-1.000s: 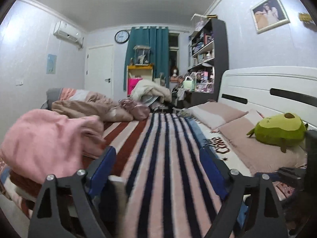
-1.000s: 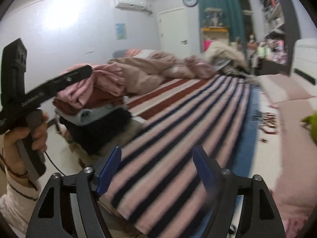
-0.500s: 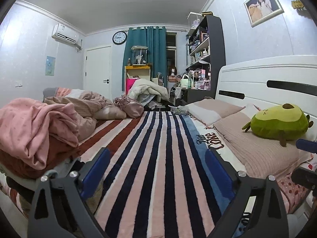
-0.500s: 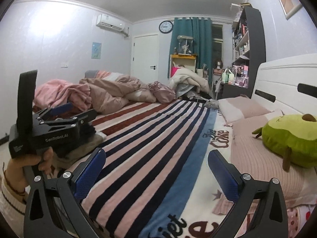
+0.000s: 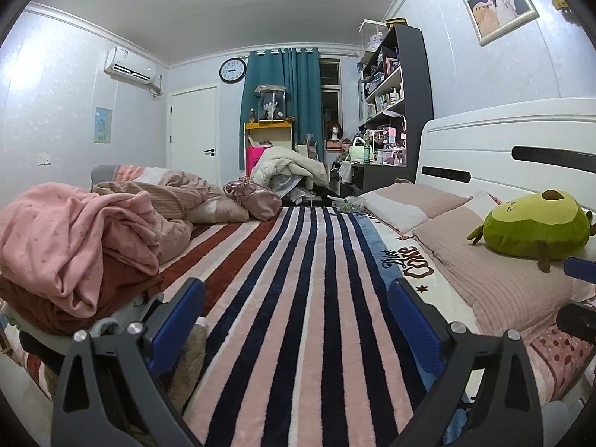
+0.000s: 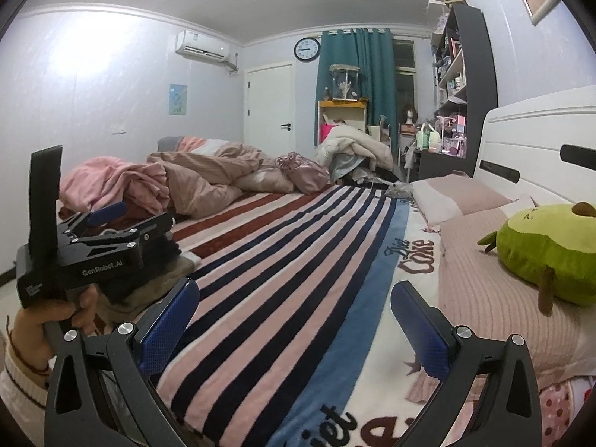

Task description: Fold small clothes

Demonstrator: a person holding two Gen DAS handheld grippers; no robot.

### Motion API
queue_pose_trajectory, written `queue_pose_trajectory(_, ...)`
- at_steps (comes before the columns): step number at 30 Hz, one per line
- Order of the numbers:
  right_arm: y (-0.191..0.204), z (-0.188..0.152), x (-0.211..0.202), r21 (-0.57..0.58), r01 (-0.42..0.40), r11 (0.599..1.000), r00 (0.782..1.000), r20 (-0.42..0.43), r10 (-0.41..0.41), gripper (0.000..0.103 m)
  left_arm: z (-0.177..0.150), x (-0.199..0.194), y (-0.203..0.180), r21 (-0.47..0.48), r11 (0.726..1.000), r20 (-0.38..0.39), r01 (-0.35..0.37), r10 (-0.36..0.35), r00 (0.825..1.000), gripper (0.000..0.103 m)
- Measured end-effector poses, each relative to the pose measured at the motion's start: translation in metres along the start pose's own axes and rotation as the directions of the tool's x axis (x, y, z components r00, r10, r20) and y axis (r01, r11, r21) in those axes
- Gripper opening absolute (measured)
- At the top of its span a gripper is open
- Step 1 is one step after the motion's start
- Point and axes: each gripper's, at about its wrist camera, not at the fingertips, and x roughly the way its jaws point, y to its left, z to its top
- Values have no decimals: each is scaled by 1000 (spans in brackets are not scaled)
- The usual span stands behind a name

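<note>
left gripper (image 5: 296,298): spread wide, nothing between the blue pads, hovering over the striped blanket (image 5: 298,298). from the right wrist view you can see the whole unit at the left, held in a hand (image 6: 56,313)
right gripper (image 6: 294,305): also wide open and empty, above the same blanket, closer to the headboard side
clothes pile (image 5: 70,246): pink top crumpled on top of a rust-brown piece, stacked over darker stuff at the bed's left edge, just beside the left gripper's left finger. not touched by either claw
duvet (image 5: 167,193): beige and bunched up behind the pile, further along the bed
pillows (image 5: 484,275): two pinkish ones along the white headboard (image 5: 503,141)
avocado plush (image 5: 536,223): sitting on the nearer pillow
far end: teal curtain (image 5: 294,85), wall clock (image 5: 232,70), dark shelf unit (image 5: 402,89) full of small stuff, too tiny to make out
</note>
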Motion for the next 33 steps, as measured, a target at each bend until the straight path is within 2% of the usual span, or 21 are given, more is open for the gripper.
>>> queue_pose_trajectory(33,-11,-3,-7,34,-3,999,1000,6,3,103,-2,-2,-3,17,1000,5,-23,22,1000,102)
